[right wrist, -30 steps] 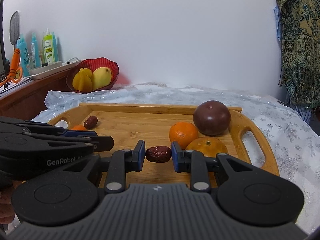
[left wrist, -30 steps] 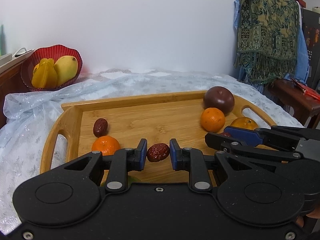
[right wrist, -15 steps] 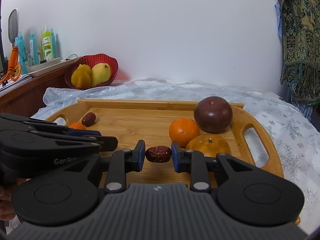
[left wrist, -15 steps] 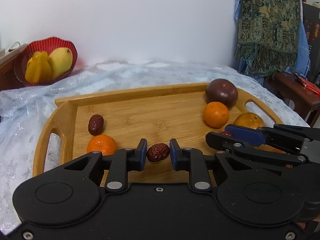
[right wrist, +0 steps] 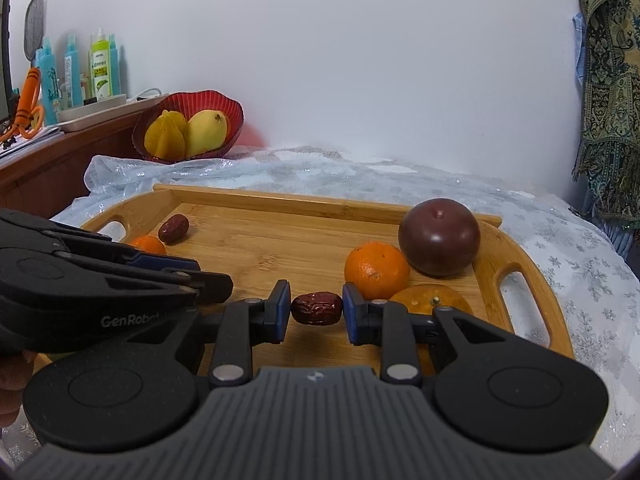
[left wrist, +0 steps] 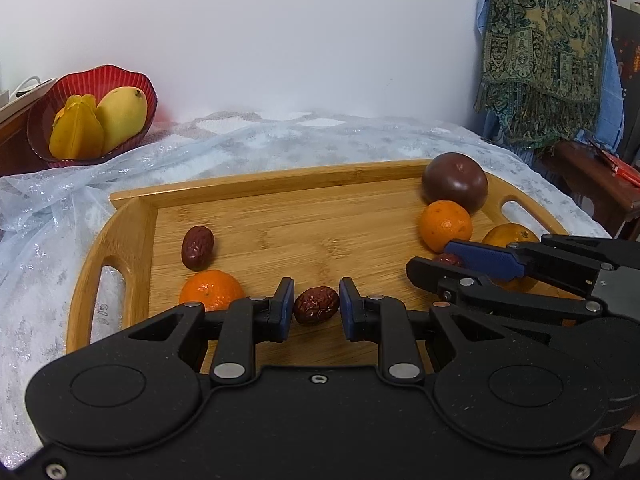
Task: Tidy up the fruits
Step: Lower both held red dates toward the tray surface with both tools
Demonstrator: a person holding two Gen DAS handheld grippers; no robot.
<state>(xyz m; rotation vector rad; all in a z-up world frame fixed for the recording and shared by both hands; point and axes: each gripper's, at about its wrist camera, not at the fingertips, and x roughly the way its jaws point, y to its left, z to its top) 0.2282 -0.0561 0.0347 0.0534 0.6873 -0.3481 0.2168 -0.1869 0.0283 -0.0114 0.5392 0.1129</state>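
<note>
The fingers of the left gripper (left wrist: 316, 311) and right gripper (right wrist: 316, 307) are kept clamped on one red date each above the tray (left wrist: 132, 216), nothing released, so placement is judged pending.

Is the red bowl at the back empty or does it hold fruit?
It holds fruit: the red bowl contains a yellow mango and a ribbed yellow starfruit leaning beside it.

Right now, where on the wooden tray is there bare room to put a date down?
The tray's middle is bare, between the loose date at its left and the orange at its right. The right end is crowded.
</note>
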